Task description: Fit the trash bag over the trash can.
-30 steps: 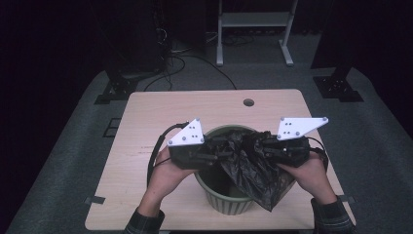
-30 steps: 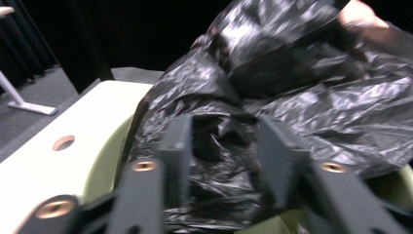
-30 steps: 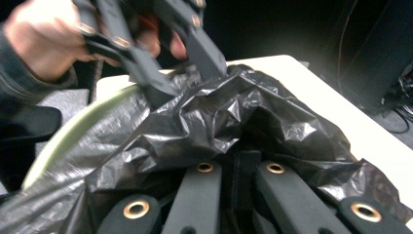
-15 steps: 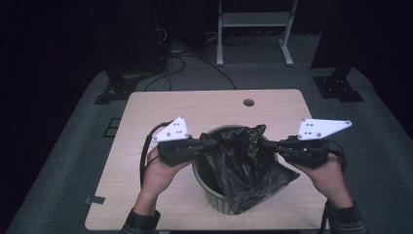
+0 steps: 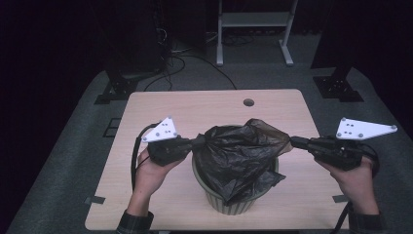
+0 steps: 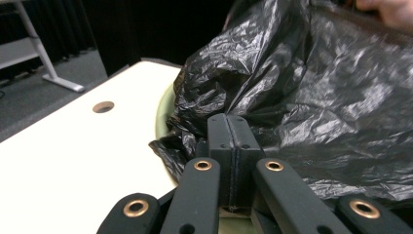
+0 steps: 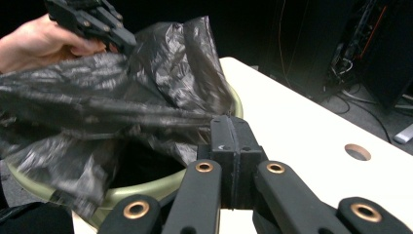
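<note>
Both tools stretch the black bag (image 5: 238, 156) sideways across the bin (image 5: 229, 204).

You have a pale wooden table (image 5: 160, 109) in front of you, with a round hole (image 5: 249, 103) near its far edge, at twelve o'clock. Beyond it a white metal stand (image 5: 253, 29) rests on grey carpet (image 5: 73, 146). Loose cables (image 5: 185, 56) trail at eleven o'clock. A black base (image 5: 338, 87) sits at two o'clock.
</note>
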